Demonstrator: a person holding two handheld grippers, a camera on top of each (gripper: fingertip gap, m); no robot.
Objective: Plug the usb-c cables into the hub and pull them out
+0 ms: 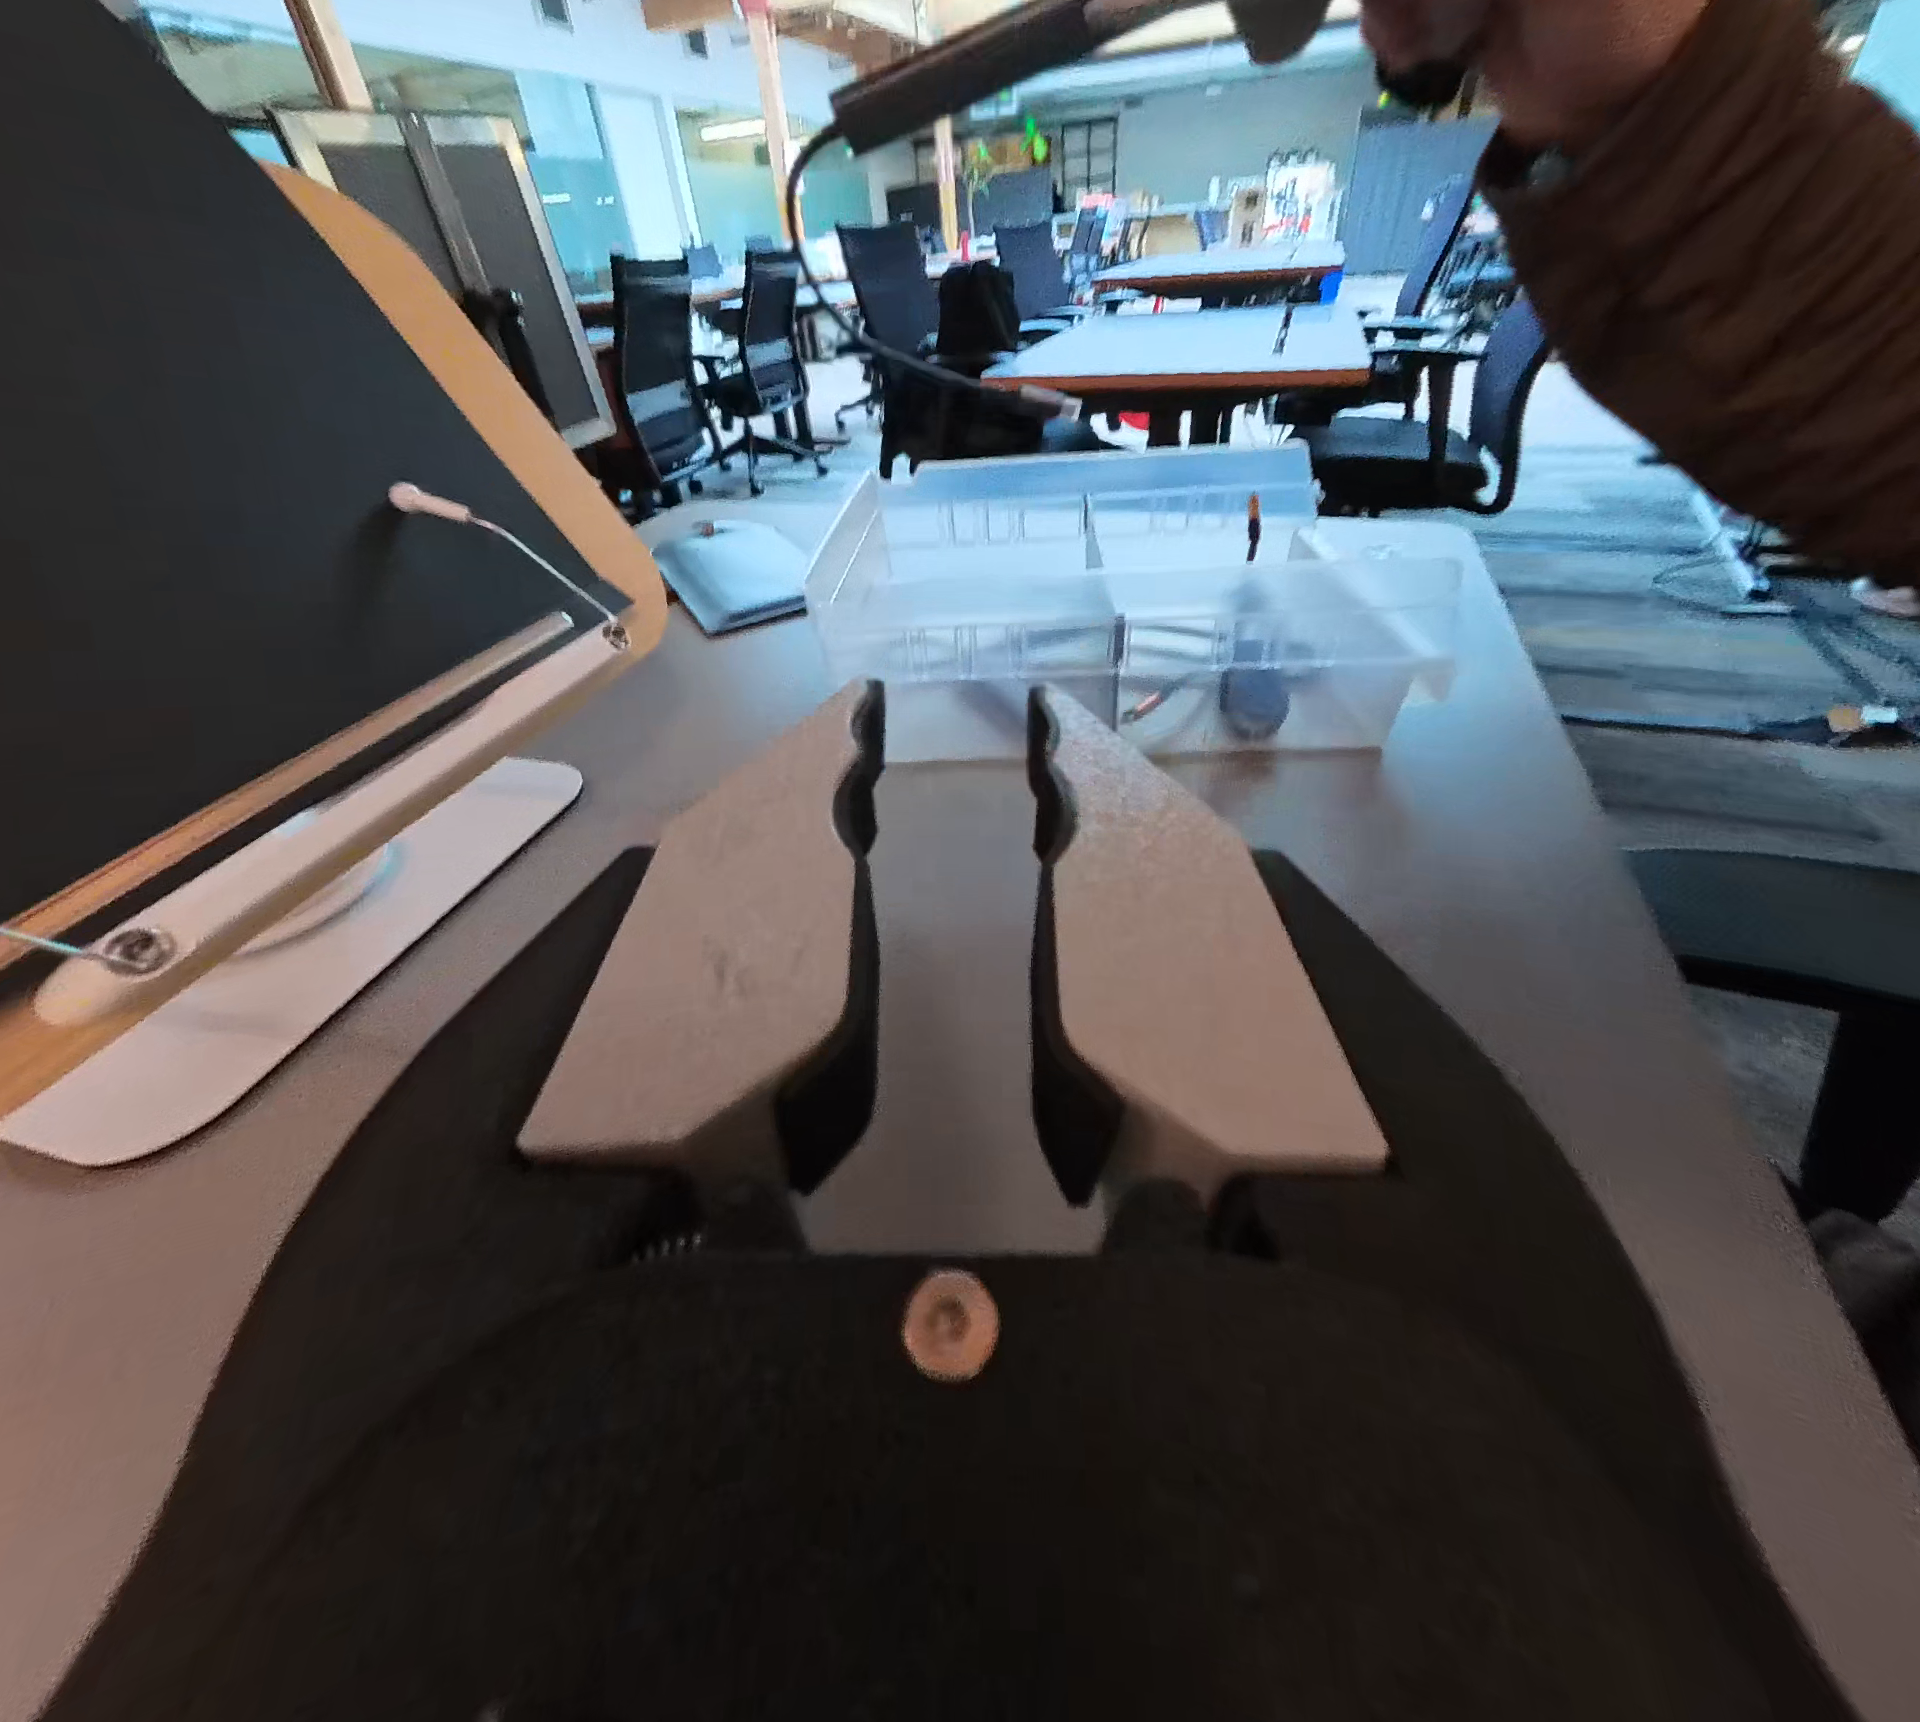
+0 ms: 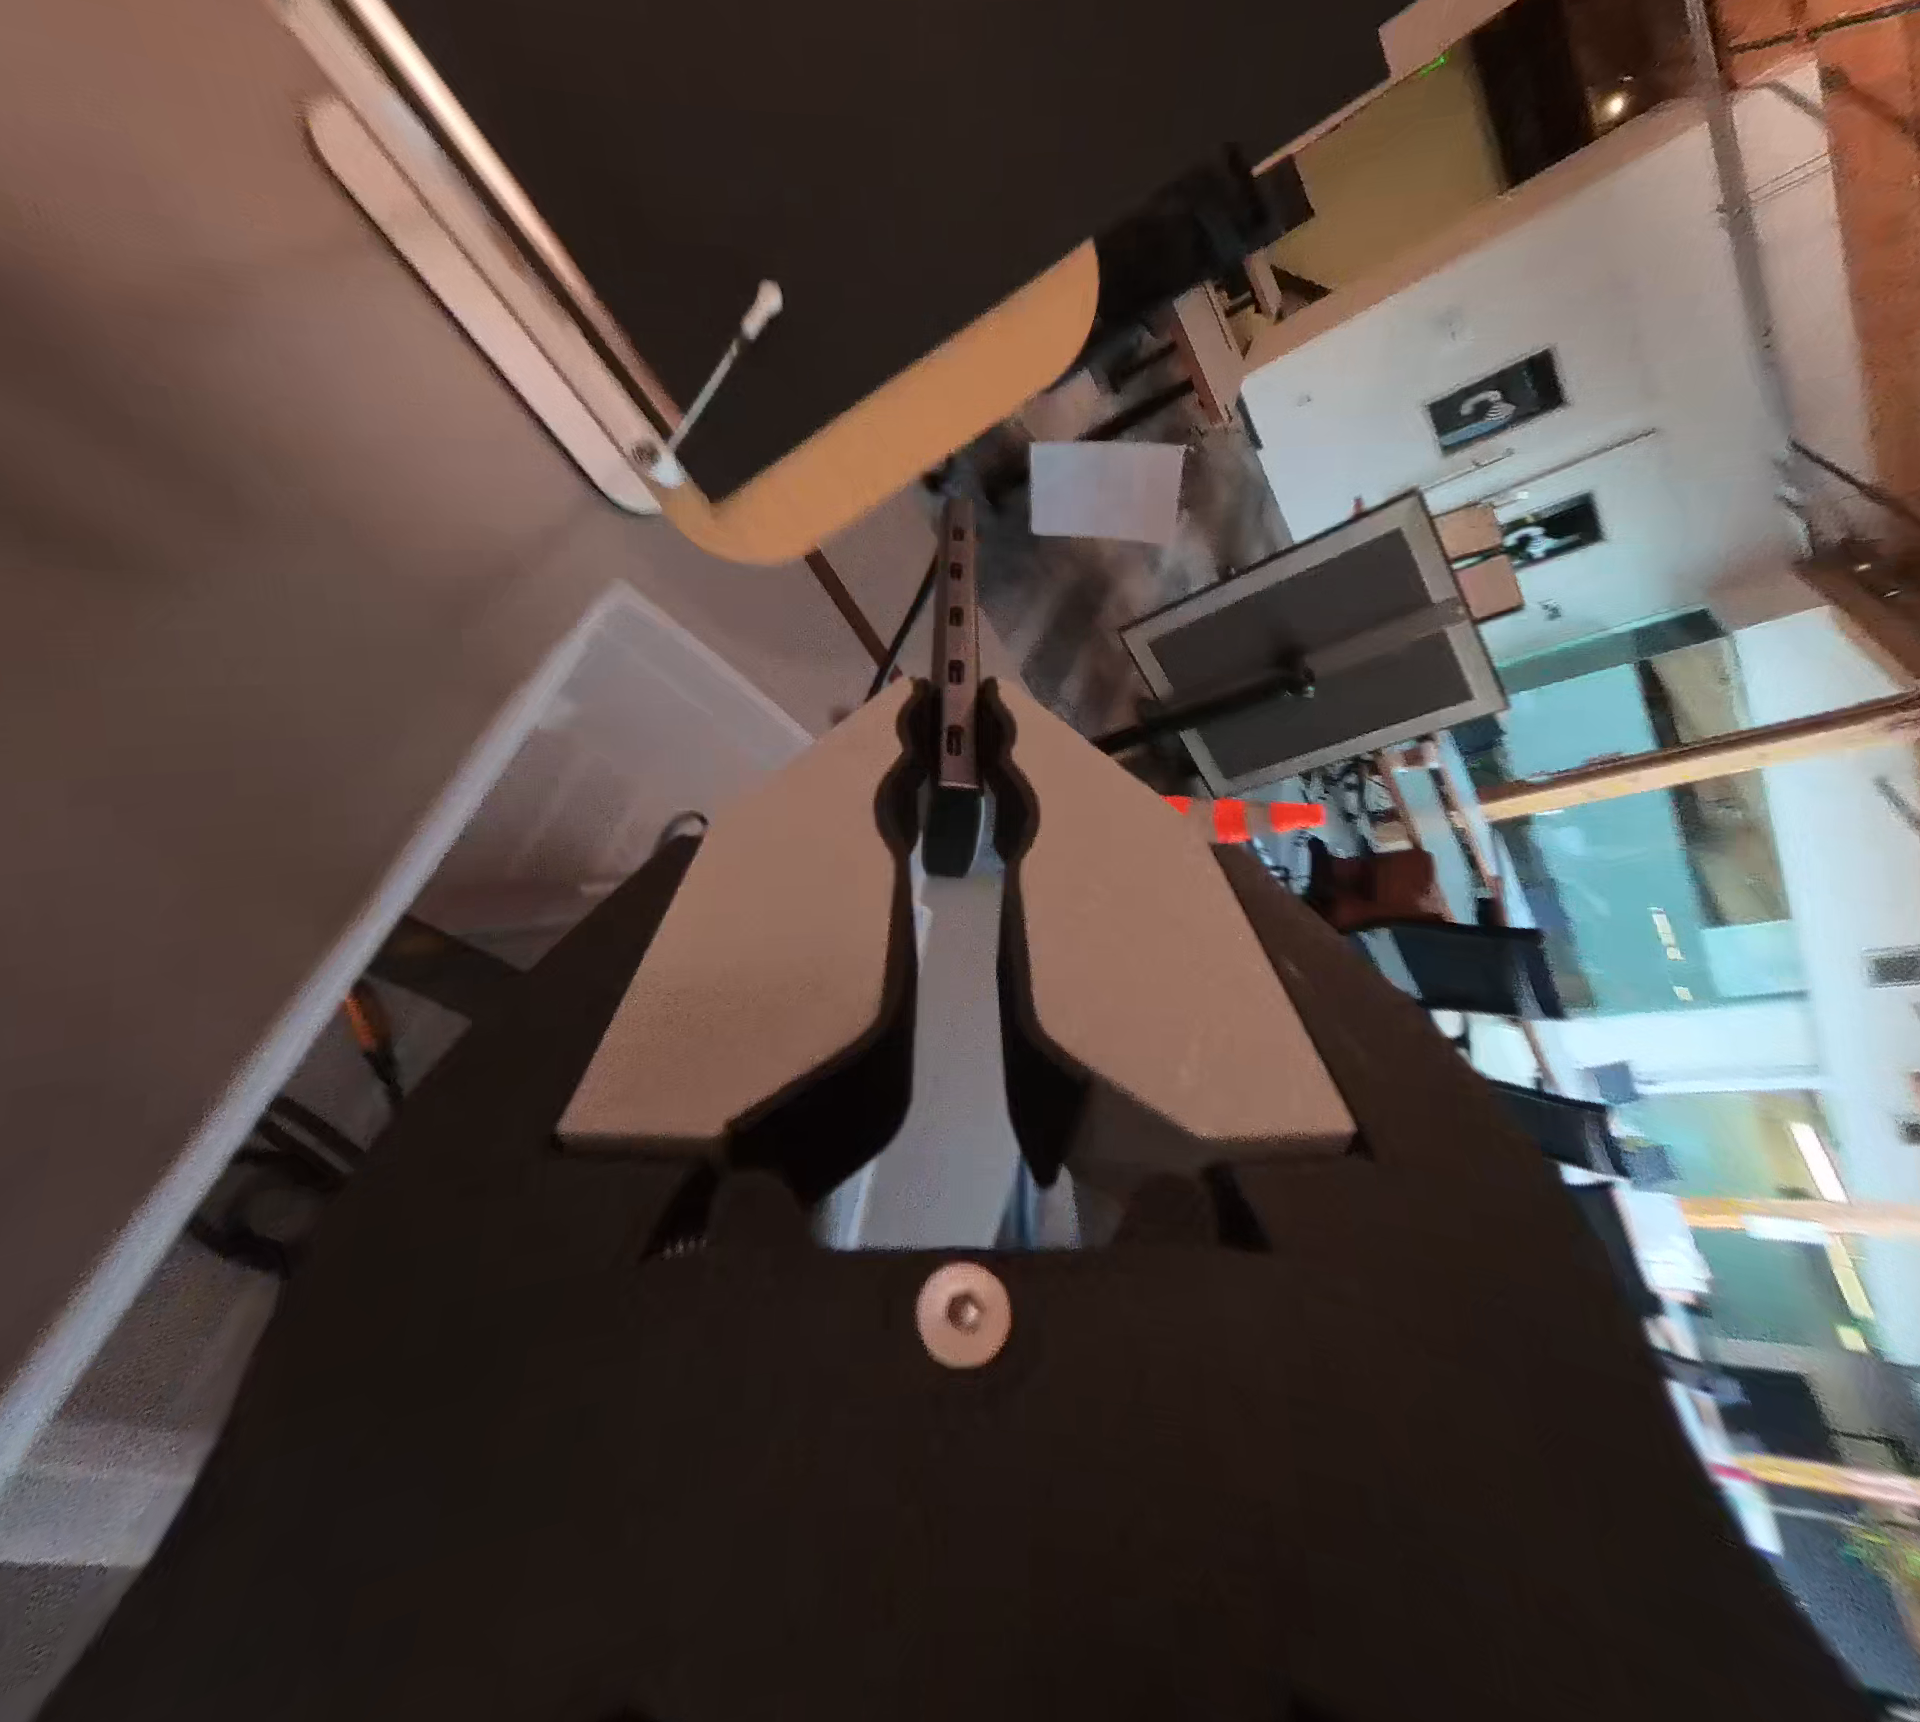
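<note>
- At far left, a dark monitor [image 1: 208, 425] on a pale stand leans over the grey tabletop [image 1: 1403, 841].
- The left gripper [image 1: 956, 737] hovers low over the tabletop, jaws released and empty.
- Just beyond it sits a clear plastic organiser box [image 1: 1039, 633] holding a coiled cable [image 1: 1252, 685].
- Up right, the right gripper [image 2: 954, 716] has its jaws clenched on one end of the slim dark hub [image 2: 954, 633], held in the air; the hub's own lead [image 1: 821, 290] dangles free.
</note>
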